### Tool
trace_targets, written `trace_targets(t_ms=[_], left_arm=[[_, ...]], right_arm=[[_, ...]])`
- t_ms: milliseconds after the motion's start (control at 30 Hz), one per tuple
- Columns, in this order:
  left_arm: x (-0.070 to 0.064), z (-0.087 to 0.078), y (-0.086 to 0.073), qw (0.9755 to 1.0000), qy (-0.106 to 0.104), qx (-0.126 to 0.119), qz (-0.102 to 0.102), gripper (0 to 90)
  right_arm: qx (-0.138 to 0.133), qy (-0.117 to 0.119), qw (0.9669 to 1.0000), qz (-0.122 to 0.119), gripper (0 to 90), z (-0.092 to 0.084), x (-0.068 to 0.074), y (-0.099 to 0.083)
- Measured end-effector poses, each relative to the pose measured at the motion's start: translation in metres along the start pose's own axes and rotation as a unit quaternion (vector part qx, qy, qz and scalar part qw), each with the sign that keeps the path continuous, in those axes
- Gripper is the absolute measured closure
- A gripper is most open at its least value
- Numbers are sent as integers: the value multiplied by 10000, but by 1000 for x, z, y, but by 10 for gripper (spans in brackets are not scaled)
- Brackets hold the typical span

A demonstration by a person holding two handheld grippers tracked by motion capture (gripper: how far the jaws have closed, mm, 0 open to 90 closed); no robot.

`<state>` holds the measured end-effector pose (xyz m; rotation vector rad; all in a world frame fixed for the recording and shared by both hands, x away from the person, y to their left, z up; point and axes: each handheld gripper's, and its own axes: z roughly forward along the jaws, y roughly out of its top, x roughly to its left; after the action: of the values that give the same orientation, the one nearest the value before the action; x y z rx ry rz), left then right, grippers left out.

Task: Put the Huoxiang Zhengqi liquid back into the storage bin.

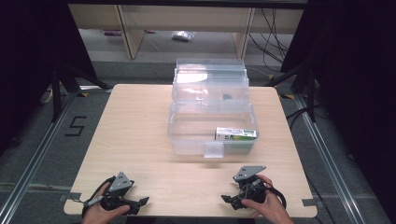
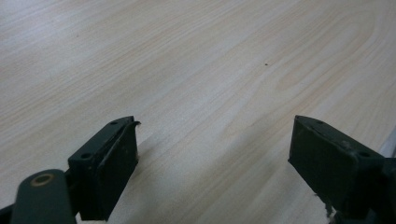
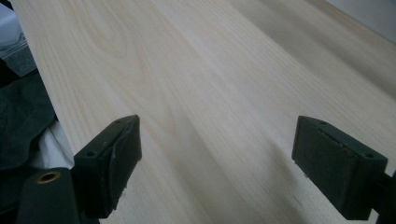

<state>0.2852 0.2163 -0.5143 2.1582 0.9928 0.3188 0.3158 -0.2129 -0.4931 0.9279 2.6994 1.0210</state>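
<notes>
- A light wooden table (image 1: 140,130) carries a clear plastic box (image 1: 211,128) toward its far middle, lid standing open behind it.
- Inside the box, at its front right corner, lies a small green and white carton (image 1: 235,134).
- A clear latch tab (image 1: 214,150) hangs at the middle of the box's front wall.
- The left gripper (image 1: 142,201) rests at the near left edge of the table, held by the person's left hand (image 1: 103,213); in the left gripper view its fingers (image 2: 109,163) are spread wide apart with only bare wood between them.
- The right gripper (image 1: 225,199) sits at the near right edge, in the person's right hand (image 1: 266,203); in the right gripper view its fingers (image 3: 112,161) are likewise released, nothing between them.
- Both grippers lie well apart from the box, their tips pointing toward each other.
- A "5" mark (image 1: 75,126) sits on the grey floor left of the table.
</notes>
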Motion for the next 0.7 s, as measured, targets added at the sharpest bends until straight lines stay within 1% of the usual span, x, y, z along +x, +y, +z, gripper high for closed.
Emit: trace_targets(t_ms=[67, 100, 133, 167, 200, 233, 267, 300, 333, 367, 467, 500, 533, 567, 600, 667, 700], left_arm=[[0, 0, 0, 10000, -4, 4, -11, 150], [-1, -1, 0, 10000, 7, 8, 14, 150], [-1, -1, 0, 10000, 16, 1, 32, 150], [-1, -1, 0, 10000, 5, -10, 24, 150], [-2, -1, 0, 10000, -7, -32, 11, 150], [-2, -1, 0, 10000, -7, -32, 11, 150], [-2, -1, 0, 10000, -13, -35, 19, 150], [0, -3, 0, 9999, -6, 56, 120, 150], [0, -3, 0, 9999, -6, 56, 120, 150], [-1, -2, 0, 10000, 12, -9, 23, 150], [-1, -2, 0, 10000, 20, 2, 31, 150], [-1, -2, 0, 10000, 18, -1, 27, 150], [-1, -2, 0, 10000, 18, -1, 27, 150], [-1, -1, 0, 10000, -9, -42, -25, 150], [0, -2, 0, 10000, 18, 15, 47, 150], [-1, -1, 0, 10000, 23, 11, 38, 150], [-1, -1, 0, 10000, 22, 11, 40, 150]], right_arm=[[-27, -32, 10000, 27, 168, 0, 0, -1], [-27, -76, 9999, 79, 168, -1, 0, -2], [9, -116, 9997, 195, 168, -2, 1, -3], [1, -153, 9997, 209, 168, -3, 1, -3], [6, -163, 9996, 218, 168, -4, 1, -4], [-10, -103, 9995, 295, 168, -4, 3, -4], [-55, -145, 9998, 145, 168, -4, 1, -4], [-57, -128, 9998, 121, 168, -4, 1, -5], [-57, -128, 9998, 121, 168, -4, 1, -5], [-34, -87, 9999, 137, 168, -4, 1, -5], [-11, -112, 9997, 204, 168, -4, 1, -5], [27, -135, 9998, 117, 168, -4, 0, -5], [64, -118, 9996, 259, 168, -5, 1, -5], [75, -150, 9995, 277, 169, -6, 1, -5], [80, -156, 9995, 277, 169, -6, 0, -5], [67, -149, 9995, 268, 169, -6, 0, -5], [73, -198, 9994, 261, 169, -6, 0, -5]])
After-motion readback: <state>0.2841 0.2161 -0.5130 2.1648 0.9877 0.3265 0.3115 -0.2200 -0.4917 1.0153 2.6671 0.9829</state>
